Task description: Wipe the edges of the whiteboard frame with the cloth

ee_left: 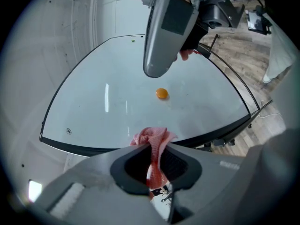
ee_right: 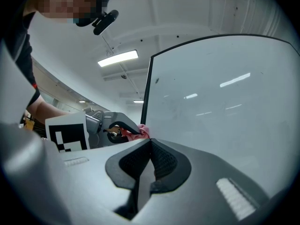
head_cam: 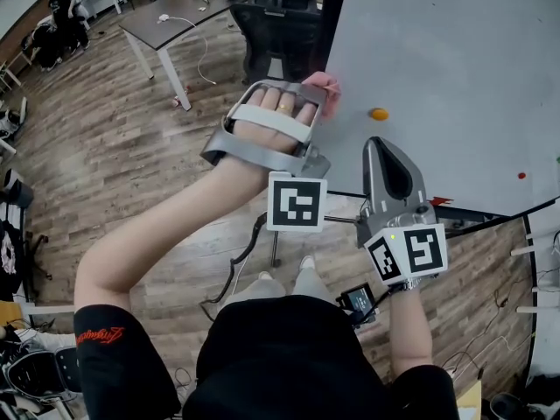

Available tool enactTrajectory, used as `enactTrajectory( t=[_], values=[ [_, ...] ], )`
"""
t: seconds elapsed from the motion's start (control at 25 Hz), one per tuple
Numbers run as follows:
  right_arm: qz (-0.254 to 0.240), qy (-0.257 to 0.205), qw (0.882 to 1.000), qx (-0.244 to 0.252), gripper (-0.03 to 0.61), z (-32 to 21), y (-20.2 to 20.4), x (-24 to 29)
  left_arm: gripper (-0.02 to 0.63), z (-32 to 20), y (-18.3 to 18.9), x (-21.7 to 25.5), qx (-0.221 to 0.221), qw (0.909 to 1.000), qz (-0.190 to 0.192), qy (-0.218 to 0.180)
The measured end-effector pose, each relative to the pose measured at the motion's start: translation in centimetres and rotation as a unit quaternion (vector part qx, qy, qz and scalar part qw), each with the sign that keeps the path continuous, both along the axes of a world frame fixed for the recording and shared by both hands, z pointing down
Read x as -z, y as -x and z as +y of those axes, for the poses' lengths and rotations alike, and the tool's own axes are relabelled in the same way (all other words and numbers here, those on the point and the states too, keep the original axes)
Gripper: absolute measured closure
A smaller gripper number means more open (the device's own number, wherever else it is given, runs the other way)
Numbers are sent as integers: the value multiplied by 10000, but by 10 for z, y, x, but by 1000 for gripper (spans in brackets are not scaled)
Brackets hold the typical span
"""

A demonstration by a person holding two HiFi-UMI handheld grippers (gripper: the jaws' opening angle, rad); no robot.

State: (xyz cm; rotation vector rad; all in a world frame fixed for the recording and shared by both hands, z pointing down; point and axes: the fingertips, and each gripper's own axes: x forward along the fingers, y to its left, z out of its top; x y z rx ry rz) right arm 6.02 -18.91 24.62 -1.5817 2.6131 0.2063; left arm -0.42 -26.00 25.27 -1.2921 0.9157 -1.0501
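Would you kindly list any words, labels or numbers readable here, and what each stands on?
None reads clearly.
Red script on the black sleeve: too blurred.
Small round mark on the whiteboard: too small.
Both marker cubes: square patterns, no letters.

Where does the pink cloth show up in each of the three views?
Head view: cloth top centre, at the board's left edge.
Left gripper view: cloth low centre, pinched in the left tool.
Right gripper view: cloth small, just left of centre.
Shared landmark: the black frame right by the cloth in every view.
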Motion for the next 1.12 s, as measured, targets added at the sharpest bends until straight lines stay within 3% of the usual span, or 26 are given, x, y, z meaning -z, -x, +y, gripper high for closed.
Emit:
enactTrajectory(
  t=[1.12],
  values=[
    [-81,265,9996,36,577,-18,-4,-29,568,-8,-4,-62,217,9986,-64,487]
  ],
)
